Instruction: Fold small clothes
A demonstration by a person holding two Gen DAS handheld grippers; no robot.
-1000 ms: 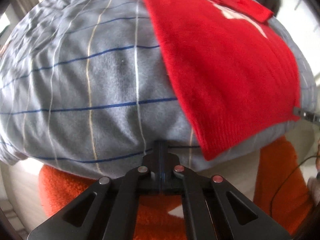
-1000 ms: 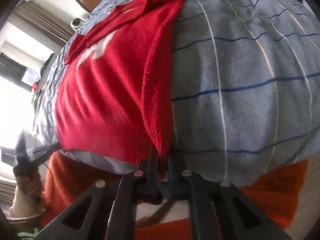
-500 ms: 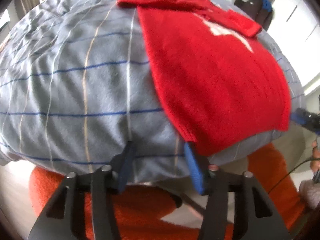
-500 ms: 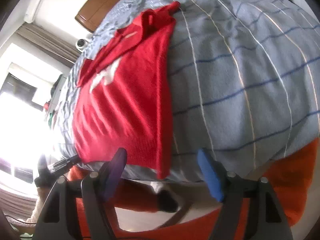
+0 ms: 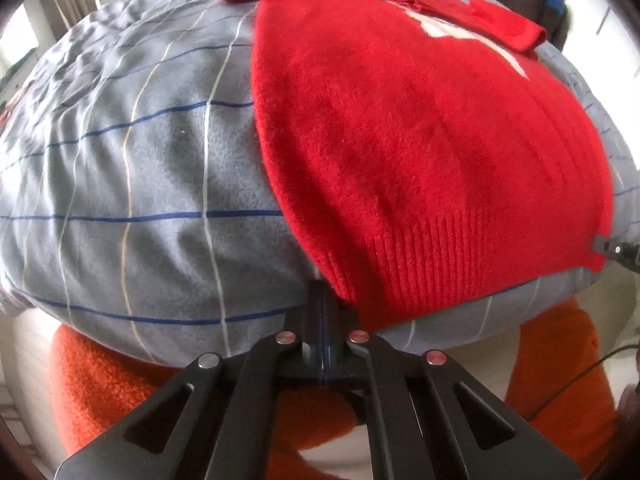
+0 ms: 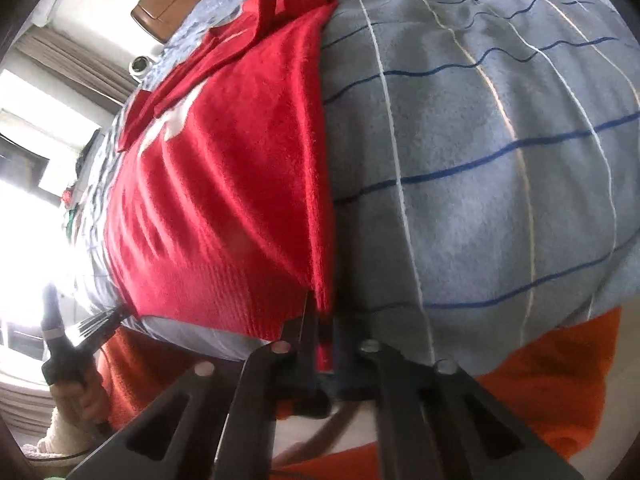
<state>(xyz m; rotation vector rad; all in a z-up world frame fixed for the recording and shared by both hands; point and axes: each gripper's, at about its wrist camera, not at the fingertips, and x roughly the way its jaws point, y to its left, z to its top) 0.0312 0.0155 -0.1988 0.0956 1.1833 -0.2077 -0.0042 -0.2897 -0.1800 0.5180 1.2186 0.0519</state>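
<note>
**A:** where's the sweater at?

**B:** red sweater (image 5: 420,152) is flat on the bed (image 5: 152,168), on the grey checked cover, hem at the near edge, collar off toward 12 o'clock.

**A:** and the grippers?

**B:** left hand-held gripper (image 5: 323,300) is pressed together at the hem's 7 o'clock corner; can't tell if it has cloth. Right hand-held gripper (image 6: 322,320) is pinching the 5 o'clock corner.

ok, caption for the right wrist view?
Right gripper shut on the red sweater hem corner, laid on a grey checked blanket.
</note>
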